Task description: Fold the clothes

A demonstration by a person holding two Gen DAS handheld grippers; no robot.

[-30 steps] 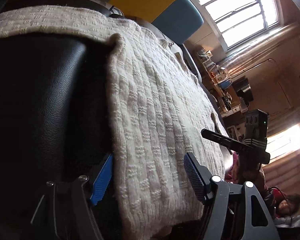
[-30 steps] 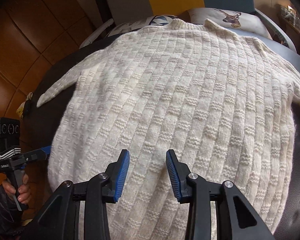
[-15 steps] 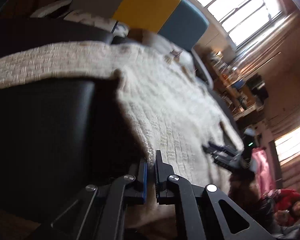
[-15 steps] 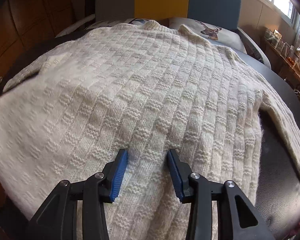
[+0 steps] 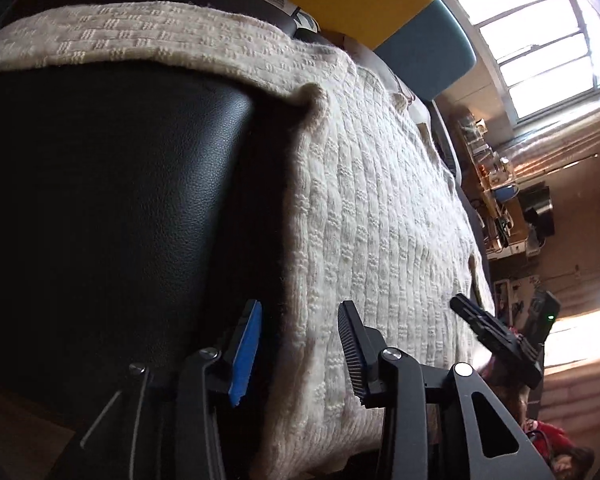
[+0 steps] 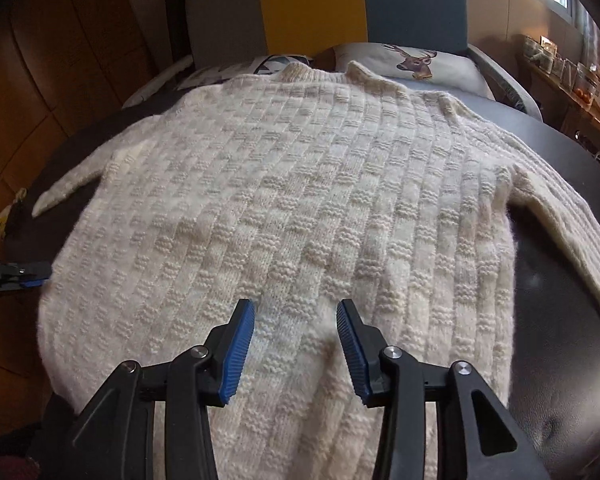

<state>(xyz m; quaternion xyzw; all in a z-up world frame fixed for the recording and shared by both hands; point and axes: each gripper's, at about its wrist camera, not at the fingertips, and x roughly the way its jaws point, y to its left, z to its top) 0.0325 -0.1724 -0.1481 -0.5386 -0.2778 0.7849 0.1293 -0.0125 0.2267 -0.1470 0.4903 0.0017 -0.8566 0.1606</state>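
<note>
One cream basket-weave knit sweater (image 6: 300, 208) lies flat on black leather surface (image 5: 112, 208). Two grippers: left gripper (image 5: 300, 344) and right gripper (image 6: 296, 344) both gape wide, holding nothing.

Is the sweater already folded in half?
No, the sweater lies spread flat on the black surface, with both sleeves stretched out to the sides and the collar showing at the far end.

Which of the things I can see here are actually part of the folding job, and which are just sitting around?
Part of the job:
- cream knitted sweater, spread flat
- black padded surface under it
- left tool, open at the sweater's side edge
- right tool, open over the hem

Just lying about:
- deer-print cushion
- yellow and blue chair back
- cluttered shelf by the window
</note>
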